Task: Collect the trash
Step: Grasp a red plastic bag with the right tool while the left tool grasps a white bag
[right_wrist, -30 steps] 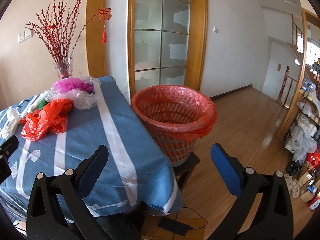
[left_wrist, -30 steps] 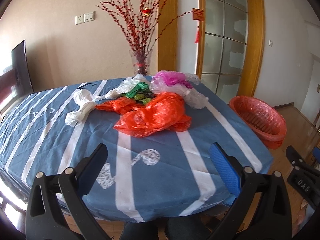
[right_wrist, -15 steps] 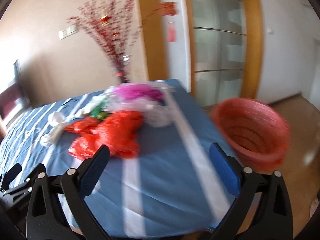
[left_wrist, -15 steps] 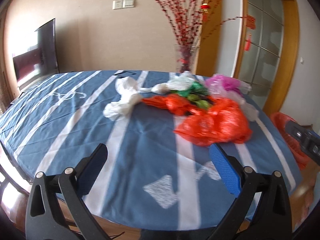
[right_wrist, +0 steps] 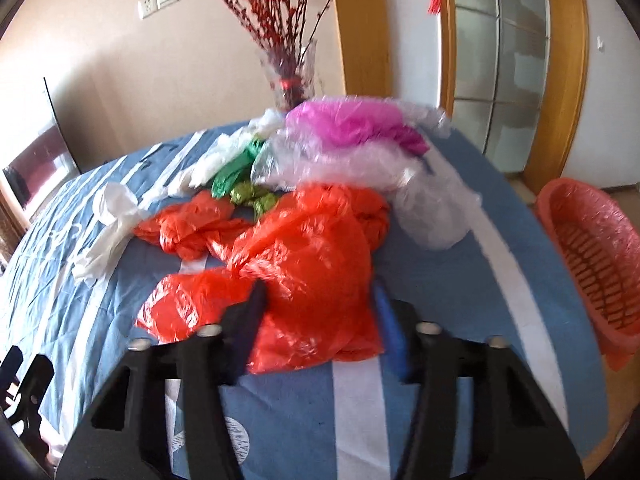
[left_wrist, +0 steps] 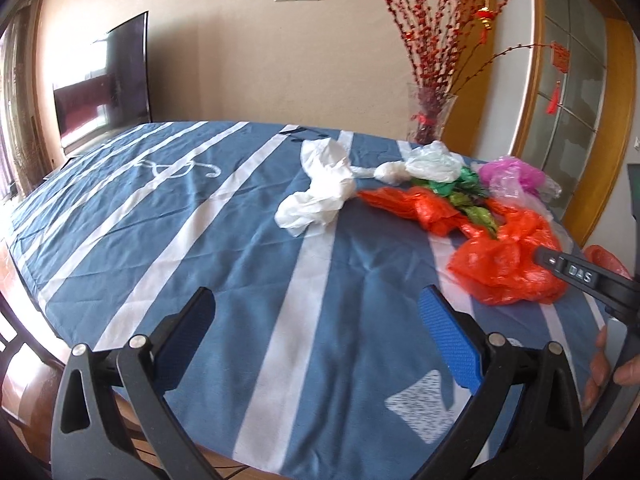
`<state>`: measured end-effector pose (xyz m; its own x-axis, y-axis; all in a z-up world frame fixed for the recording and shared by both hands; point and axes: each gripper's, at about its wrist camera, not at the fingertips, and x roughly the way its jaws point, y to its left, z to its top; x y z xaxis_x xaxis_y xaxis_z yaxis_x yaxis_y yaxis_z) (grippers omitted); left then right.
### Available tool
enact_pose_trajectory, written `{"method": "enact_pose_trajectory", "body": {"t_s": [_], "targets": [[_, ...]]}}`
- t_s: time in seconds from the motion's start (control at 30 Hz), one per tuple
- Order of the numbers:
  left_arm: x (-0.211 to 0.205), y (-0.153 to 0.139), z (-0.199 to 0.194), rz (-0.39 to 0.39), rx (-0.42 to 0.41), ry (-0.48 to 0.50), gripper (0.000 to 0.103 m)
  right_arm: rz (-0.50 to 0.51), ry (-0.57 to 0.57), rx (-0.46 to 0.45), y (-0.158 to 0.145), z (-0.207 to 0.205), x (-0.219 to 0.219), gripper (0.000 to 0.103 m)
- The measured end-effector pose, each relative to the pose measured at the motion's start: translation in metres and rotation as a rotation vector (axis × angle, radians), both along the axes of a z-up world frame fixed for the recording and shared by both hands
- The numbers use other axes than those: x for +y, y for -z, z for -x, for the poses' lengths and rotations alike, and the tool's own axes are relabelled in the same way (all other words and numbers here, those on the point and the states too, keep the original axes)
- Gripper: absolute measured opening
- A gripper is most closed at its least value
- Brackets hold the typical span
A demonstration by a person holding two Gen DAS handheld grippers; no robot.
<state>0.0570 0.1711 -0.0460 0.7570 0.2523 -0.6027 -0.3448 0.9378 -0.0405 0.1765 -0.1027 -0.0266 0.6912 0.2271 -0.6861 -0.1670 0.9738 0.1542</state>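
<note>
A pile of crumpled plastic bags lies on the blue striped tablecloth: a big orange bag, a smaller orange one, a pink one, clear ones, green scraps and a white bag. My right gripper is open, its jaws partly closed on either side of the big orange bag's near edge. My left gripper is open and empty above bare cloth, left of the pile. The big orange bag also shows in the left wrist view.
An orange-lined trash basket stands off the table's right edge. A glass vase with red twigs stands behind the pile. A dark TV screen is at the far left. The right gripper's body reaches in at the left view's right edge.
My right gripper has swung left from the basket to the pile, moved in on the big orange bag, and its jaws have narrowed. My left gripper has turned left, away from the pile.
</note>
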Motion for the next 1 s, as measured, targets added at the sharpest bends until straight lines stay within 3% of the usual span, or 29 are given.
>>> {"method": "enact_pose_trajectory", "body": {"t_s": [0.1,0.23,0.63,0.8,0.93,1.0], "targets": [[0.006,0.0,-0.007,0.0,0.004,0.009,0.099,-0.016,-0.023,-0.005,-0.003,0.004,-0.002,0.018],[0.015,-0.004,-0.019,0.037,-0.002,0.039,0.099,-0.046,-0.051,-0.038,-0.017,0.015,-0.01,0.008],[0.041,-0.016,-0.098,0.032,0.061,0.038,0.095,-0.079,0.04,-0.138,-0.053,0.03,-0.059,0.007],[0.048,0.003,-0.144,0.012,0.164,0.027,0.078,-0.088,0.072,-0.116,-0.047,0.028,-0.074,0.007],[0.056,0.022,-0.163,0.039,0.236,0.014,0.071,-0.081,0.08,-0.107,-0.043,0.026,-0.081,0.007],[0.061,0.028,-0.166,0.063,0.25,0.013,0.061,-0.084,0.087,-0.103,-0.042,0.026,-0.084,0.007]]}}
